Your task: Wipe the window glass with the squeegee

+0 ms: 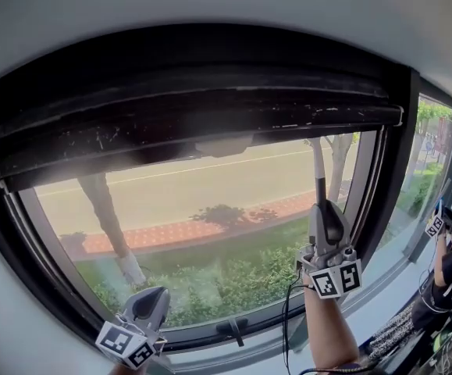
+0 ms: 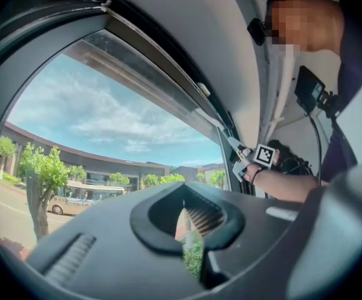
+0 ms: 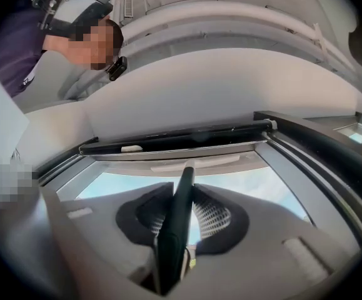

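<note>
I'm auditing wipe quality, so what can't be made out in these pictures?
Squeegee blade: lost against the dark top frame in the head view; its own handle covers it in the right gripper view.
Left gripper: base cut off by the head view's bottom edge.
Smears on the glass: too faint in any view.

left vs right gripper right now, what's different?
The right gripper is shut on the squeegee handle; the left gripper is shut with nothing between its jaws. The right gripper is raised before the window glass; the left gripper sits lower, near the bottom frame. Both point up toward the glass.
</note>
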